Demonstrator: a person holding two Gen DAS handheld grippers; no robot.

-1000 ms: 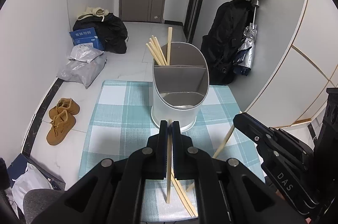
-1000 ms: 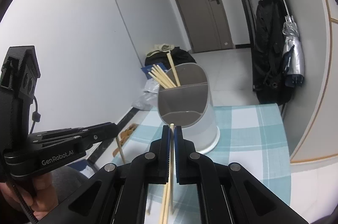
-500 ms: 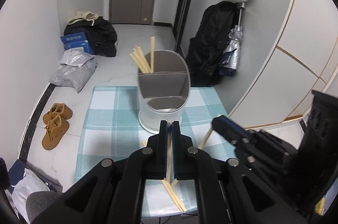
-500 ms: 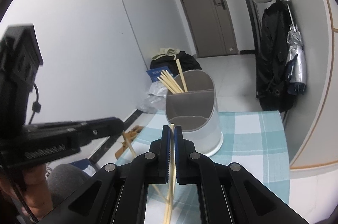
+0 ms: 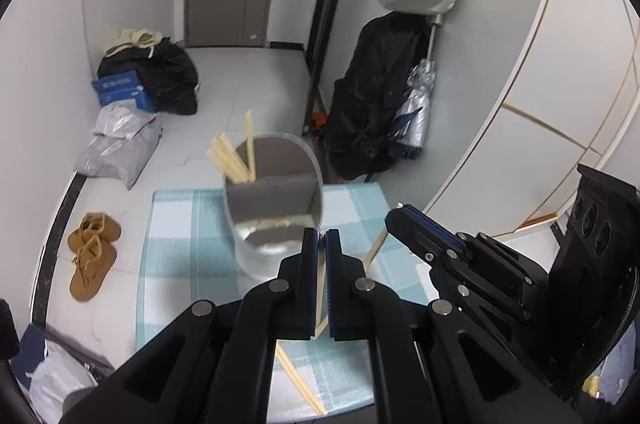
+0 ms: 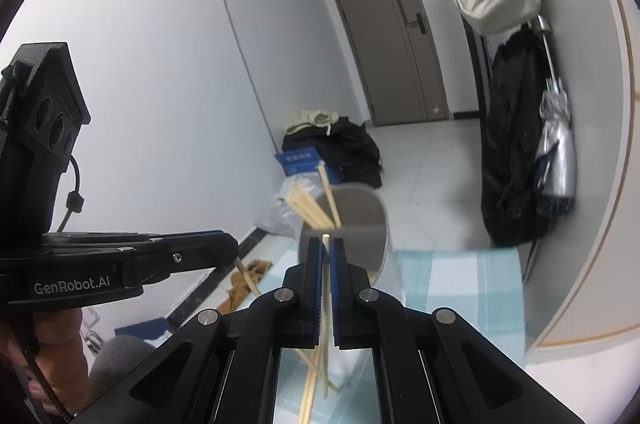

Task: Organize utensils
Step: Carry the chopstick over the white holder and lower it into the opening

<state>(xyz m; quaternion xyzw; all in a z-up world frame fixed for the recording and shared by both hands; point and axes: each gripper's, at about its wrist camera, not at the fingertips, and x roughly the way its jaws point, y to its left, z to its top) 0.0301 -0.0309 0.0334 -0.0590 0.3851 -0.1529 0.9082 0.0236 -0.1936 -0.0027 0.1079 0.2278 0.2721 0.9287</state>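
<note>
Gripping one chopstick apiece, the left claw and right claw stay clamped, poised near the holder on the worktop, likely for dropping in.

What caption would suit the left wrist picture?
Black left claw shut on a pale wooden chopstick above the checked blue tablecloth, facing a white divided utensil holder.

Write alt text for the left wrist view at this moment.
The left claw is shut on a single wooden chopstick above a blue checked tablecloth, facing a grey divided utensil holder with chopsticks in its far compartment. The right claw grips another at right; loose chopsticks lie below.
</note>
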